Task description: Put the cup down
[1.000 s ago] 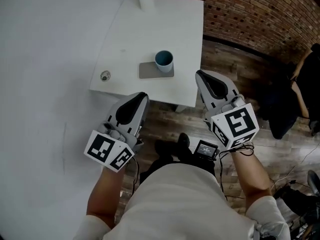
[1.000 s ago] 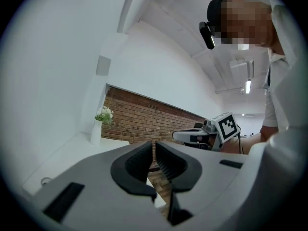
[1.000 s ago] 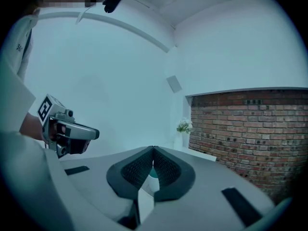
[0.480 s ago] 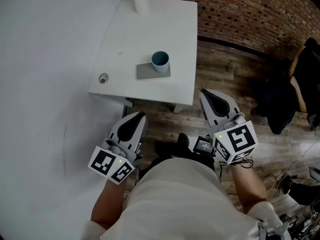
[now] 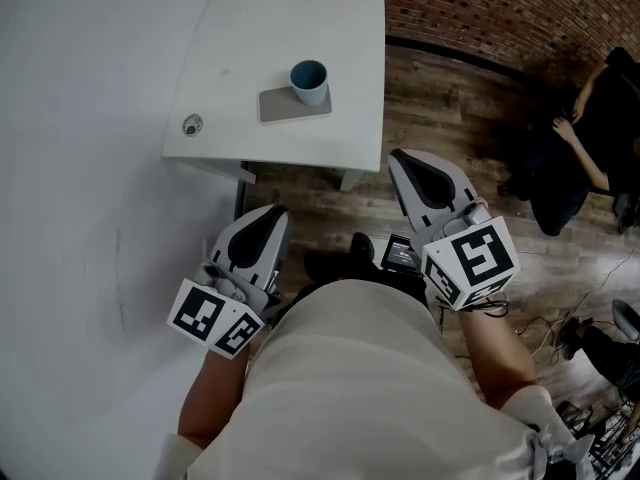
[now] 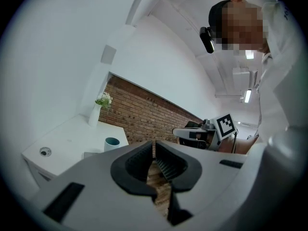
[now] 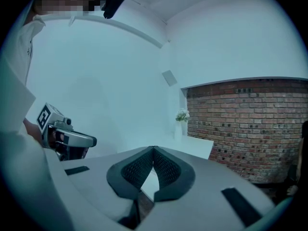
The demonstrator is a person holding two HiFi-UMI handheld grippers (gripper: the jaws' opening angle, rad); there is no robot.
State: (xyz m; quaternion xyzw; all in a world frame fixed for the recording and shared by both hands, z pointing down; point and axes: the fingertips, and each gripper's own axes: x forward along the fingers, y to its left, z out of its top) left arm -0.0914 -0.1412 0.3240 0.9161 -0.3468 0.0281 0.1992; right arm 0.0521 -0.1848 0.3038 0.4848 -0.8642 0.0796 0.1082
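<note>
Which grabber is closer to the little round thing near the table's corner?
Left. In the head view the left gripper sits off the table edge nearest the round cap; the right gripper sits off the opposite corner, farther away.

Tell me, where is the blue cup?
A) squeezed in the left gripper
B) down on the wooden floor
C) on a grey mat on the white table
C: the blue cup stands on one end of the grey mat on the white table.
</note>
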